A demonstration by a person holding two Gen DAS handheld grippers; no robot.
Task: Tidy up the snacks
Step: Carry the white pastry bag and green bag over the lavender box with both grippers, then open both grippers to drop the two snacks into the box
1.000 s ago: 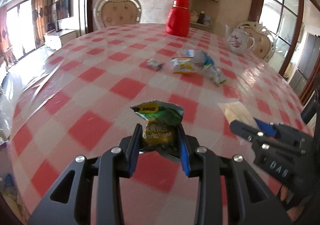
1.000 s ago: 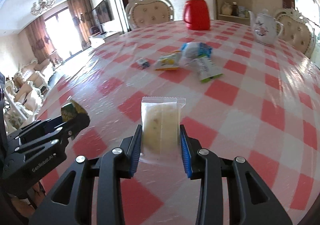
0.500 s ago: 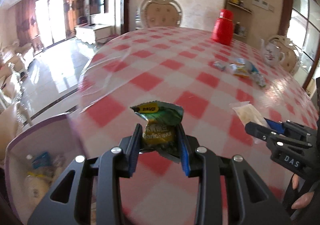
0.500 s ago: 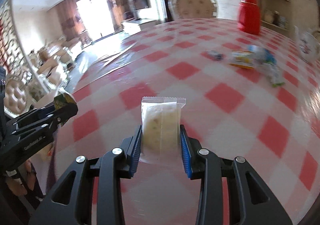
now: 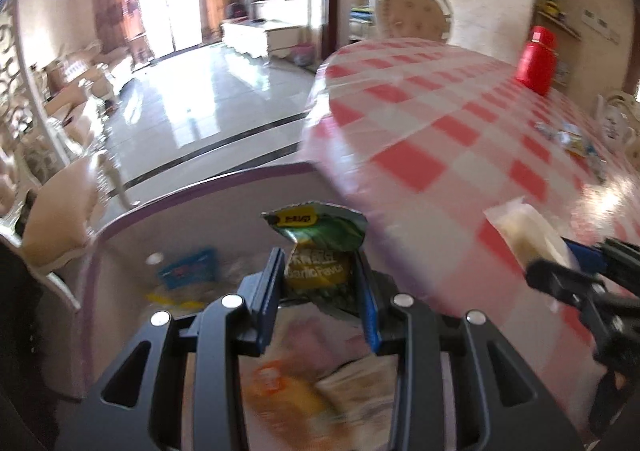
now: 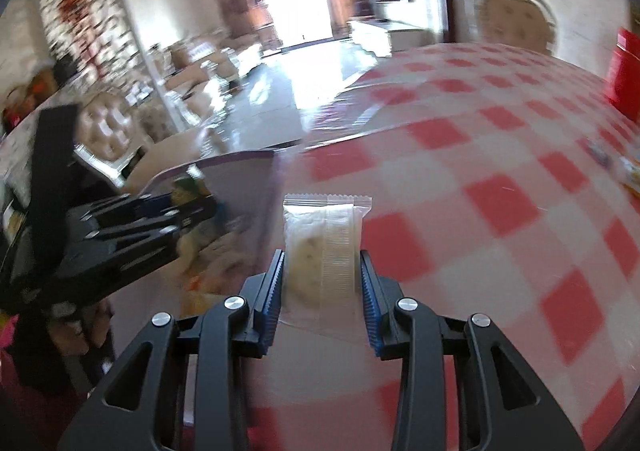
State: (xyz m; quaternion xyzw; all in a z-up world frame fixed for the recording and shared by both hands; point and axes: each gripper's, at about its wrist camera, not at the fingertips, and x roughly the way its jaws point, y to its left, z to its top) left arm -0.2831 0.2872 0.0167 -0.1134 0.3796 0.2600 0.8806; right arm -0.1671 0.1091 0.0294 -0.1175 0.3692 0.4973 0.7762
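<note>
So we've got a green snack packet (image 5: 320, 251) pinched in the left gripper (image 5: 320, 279), jaws closed down narrow on it, and it's hanging right over the open bin (image 5: 192, 191) just off the near-left edge of the table (image 5: 460, 171). The right gripper (image 6: 320, 275) is clamped the same way on a clear-wrapped cracker pack (image 6: 322, 247), sitting just to the right of the bin over the table edge. The bin already has a few packets (image 5: 280, 391) in it, blurry though, so can't say what. Looks like we're partway: neither packet is dropped yet, and a small pile of leftover snacks (image 5: 568, 137) is waiting far right on the table.
</note>
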